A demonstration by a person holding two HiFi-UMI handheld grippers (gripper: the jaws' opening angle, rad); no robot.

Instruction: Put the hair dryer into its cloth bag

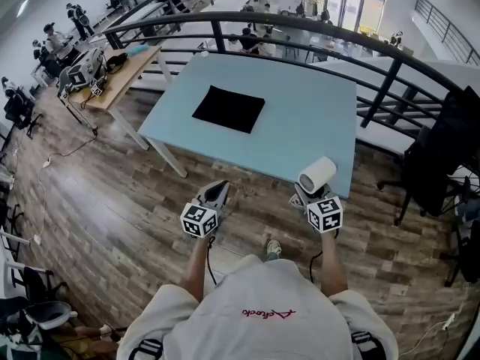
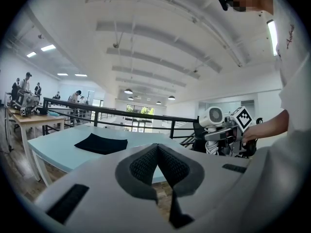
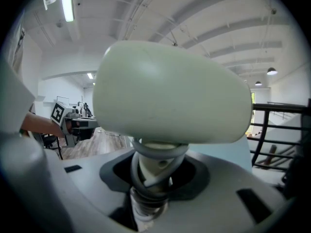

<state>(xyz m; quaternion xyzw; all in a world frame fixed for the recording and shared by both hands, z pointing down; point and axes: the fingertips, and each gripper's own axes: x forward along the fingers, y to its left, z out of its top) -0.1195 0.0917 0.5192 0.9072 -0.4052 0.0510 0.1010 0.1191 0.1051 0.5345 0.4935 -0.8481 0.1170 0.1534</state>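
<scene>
A black cloth bag (image 1: pixel 229 109) (image 2: pixel 101 143) lies flat on the light blue table (image 1: pixel 300 126). My right gripper (image 1: pixel 313 196) (image 3: pixel 154 171) is shut on the handle of a pale white hair dryer (image 1: pixel 318 174) (image 3: pixel 170 98), whose cord is wound round the handle; the barrel stands above the jaws. It hangs just short of the table's near edge. My left gripper (image 1: pixel 216 192) (image 2: pixel 158 161) is shut with nothing between its jaws, also in front of the near edge. In the left gripper view the dryer (image 2: pixel 213 116) shows at the right.
A black railing (image 1: pixel 315 25) curves behind the table. A wooden desk (image 1: pixel 120 77) with equipment stands at the left, with several people beyond it. Black office chairs (image 1: pixel 442 163) stand at the right. The floor is wood plank.
</scene>
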